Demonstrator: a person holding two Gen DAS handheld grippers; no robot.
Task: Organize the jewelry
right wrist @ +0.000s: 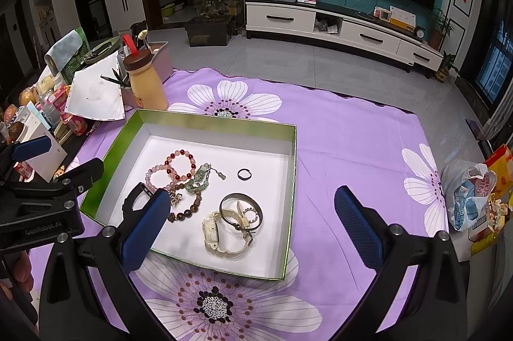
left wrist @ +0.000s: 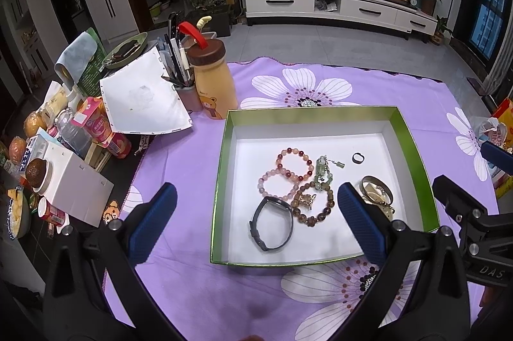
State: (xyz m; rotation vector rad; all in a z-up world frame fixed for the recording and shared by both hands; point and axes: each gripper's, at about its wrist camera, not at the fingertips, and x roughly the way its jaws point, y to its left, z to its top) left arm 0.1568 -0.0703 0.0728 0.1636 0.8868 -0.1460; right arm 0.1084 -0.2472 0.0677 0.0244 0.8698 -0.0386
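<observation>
A green-walled white tray [left wrist: 224, 155] [right wrist: 290, 167] sits on the purple floral cloth. It holds two pink and red bead bracelets [left wrist: 293, 167] [right wrist: 179, 164], a brown bead bracelet [left wrist: 315, 206] [right wrist: 192, 208], a green jade piece [left wrist: 322, 171] [right wrist: 200, 177], a dark band [left wrist: 272, 224], a small black ring [left wrist: 357, 158] [right wrist: 244, 174], a metal bangle [left wrist: 376, 188] [right wrist: 240, 209] and a cream watch [right wrist: 221, 235]. My left gripper [left wrist: 256, 212] is open above the tray's near edge, empty. My right gripper [right wrist: 251, 219] is open above the tray's right part, empty.
A yellow bear bottle [left wrist: 213, 81] [right wrist: 146, 81], a pen holder [left wrist: 184, 74], a white sheet [left wrist: 144, 97] and a white box [left wrist: 75, 187] with snacks crowd the left edge. A plastic bag [right wrist: 468, 196] lies at the right. The cloth [right wrist: 352, 148] is bare right of the tray.
</observation>
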